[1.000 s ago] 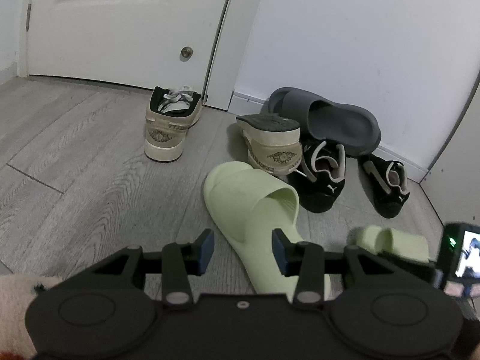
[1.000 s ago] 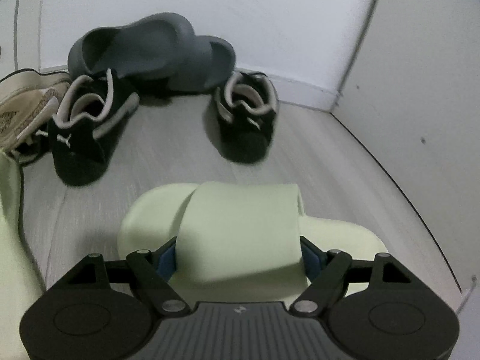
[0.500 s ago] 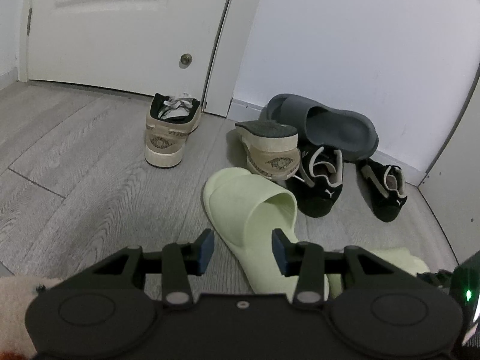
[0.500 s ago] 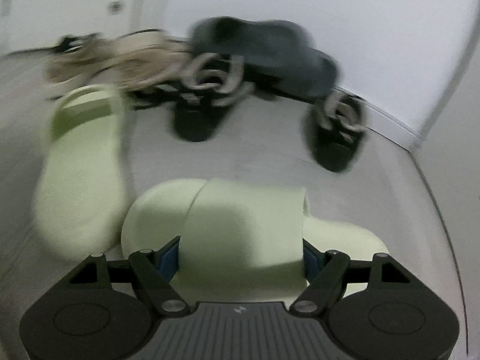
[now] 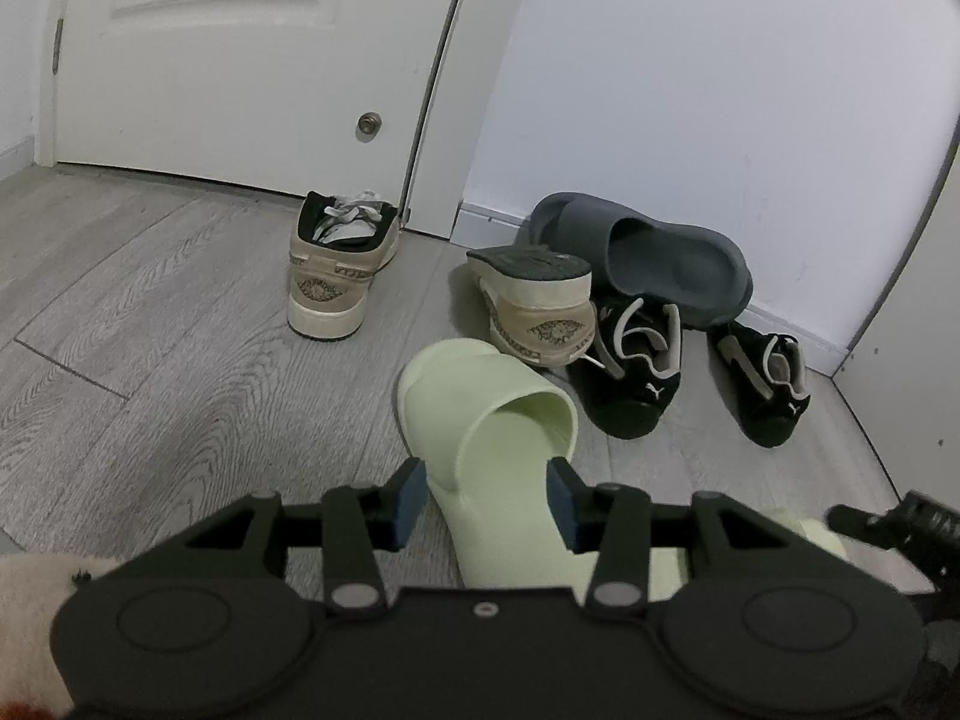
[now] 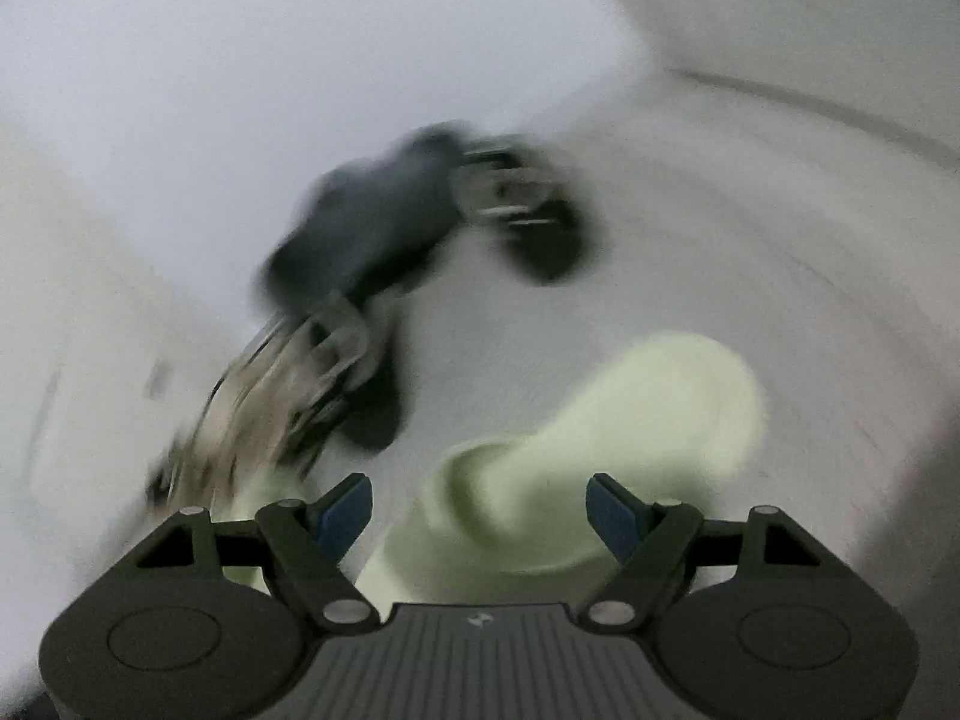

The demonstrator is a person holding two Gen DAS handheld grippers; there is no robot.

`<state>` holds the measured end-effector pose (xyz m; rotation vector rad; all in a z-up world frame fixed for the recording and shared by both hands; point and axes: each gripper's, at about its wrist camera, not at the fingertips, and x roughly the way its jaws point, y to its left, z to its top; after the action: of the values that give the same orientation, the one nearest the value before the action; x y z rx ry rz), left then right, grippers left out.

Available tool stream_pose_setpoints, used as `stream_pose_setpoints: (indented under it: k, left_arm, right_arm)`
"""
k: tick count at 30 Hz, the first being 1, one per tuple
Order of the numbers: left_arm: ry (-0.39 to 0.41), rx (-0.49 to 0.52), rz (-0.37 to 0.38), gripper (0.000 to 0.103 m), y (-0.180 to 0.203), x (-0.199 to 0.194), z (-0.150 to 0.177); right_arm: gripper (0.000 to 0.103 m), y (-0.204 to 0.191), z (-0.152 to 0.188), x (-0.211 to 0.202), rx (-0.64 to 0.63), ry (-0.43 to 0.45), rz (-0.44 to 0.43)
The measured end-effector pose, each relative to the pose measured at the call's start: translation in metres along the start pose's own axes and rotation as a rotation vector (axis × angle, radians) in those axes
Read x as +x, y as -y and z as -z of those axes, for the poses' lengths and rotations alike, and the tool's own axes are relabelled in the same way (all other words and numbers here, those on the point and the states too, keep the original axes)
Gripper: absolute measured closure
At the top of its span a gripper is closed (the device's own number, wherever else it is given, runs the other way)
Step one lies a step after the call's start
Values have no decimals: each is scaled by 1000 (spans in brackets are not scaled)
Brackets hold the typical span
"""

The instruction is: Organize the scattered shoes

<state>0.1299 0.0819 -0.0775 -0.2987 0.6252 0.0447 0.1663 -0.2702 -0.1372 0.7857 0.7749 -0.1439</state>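
A pale green slide (image 5: 492,420) lies on the floor with its strap between the pads of my left gripper (image 5: 486,501), which is open. The second pale green slide (image 6: 600,450) lies just beyond my right gripper (image 6: 477,513), whose jaws stand wide apart with nothing held. The right wrist view is heavily blurred. In the left wrist view that second slide (image 5: 804,531) peeks out at lower right, beside part of the right gripper's body (image 5: 912,522).
One tan sneaker (image 5: 339,276) stands upright near the door (image 5: 240,60). Another tan sneaker (image 5: 534,306) lies on its side. A grey slide (image 5: 648,252) leans at the wall. Two black sneakers (image 5: 636,372) (image 5: 768,378) sit near the right corner.
My right gripper has opened and let go of the green slide, and its view has swung and blurred. My left gripper has moved up so the other slide sits between its fingers.
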Motion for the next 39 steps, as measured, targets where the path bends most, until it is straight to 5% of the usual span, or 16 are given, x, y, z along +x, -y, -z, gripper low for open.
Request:
stream_pose_setpoints:
  k: [10,27,31,39]
  left_arm:
    - [-4,3,-2,57,1,1,1]
    - [-41,15,10,57,2,11,-1]
    - [-34,15,13,56,2,9,-1]
    - [-18,10,14,52,1,5,0]
  right_arm:
    - [40,-20,-3,23,-33,4,114]
    - [40,-57,-25,86,-226,14,44]
    - [10,-62,-8,80,-284,17,34]
    - [8,-73,26,69,-400,23,14]
